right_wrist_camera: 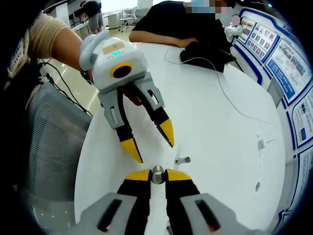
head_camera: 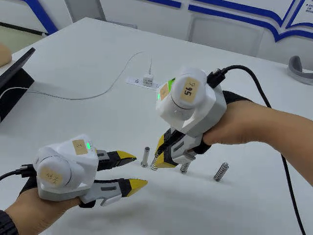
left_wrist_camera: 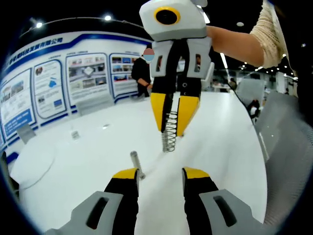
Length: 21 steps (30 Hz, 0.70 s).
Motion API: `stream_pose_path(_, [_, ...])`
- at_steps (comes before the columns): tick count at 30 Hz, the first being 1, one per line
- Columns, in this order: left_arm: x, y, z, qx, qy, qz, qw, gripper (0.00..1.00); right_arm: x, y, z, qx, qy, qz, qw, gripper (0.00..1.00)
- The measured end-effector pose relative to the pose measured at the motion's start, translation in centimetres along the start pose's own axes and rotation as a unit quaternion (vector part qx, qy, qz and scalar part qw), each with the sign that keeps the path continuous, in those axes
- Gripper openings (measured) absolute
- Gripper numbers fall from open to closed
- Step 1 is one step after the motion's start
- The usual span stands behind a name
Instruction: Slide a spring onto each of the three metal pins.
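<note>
One spring (head_camera: 155, 161) is clamped between the yellow tips of my right gripper (head_camera: 162, 154). It hangs nearly upright, with its lower end close to the white table (head_camera: 98, 73); I cannot tell whether it touches. The pin (head_camera: 145, 156) stands upright just beside that spring, apart from it, between my two grippers. In the left gripper view the spring (left_wrist_camera: 169, 131) hangs above and right of the pin (left_wrist_camera: 135, 164). My right hand reaches in from the right, with its gripper angled steeply down. My left gripper (head_camera: 131, 170) lies roughly level at lower left, jaws apart and holding nothing, tips aimed toward the pin. A second spring (head_camera: 221, 171) lies well right of the right gripper, and a third spring (head_camera: 185, 167) is partly hidden behind it.
</note>
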<state>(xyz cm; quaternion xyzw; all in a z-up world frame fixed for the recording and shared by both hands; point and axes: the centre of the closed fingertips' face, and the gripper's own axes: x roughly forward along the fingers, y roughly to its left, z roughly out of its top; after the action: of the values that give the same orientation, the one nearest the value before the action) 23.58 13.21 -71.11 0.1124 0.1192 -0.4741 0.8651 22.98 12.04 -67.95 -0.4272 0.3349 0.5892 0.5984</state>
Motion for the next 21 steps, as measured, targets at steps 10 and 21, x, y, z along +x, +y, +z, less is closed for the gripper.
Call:
stream_pose_path(10, [0.0,0.2,-0.1,-0.007,0.003,0.008,0.9999,0.44,-0.7,-1.5,0.0,0.002,0.002,-0.012,0.9999,0.12])
stream_pose_path(21, [-0.1,0.4,-0.4,-0.013,0.005,0.011,0.9998,0.49,-0.4,-3.7,0.7,0.006,0.0,-0.023,0.9997,0.12])
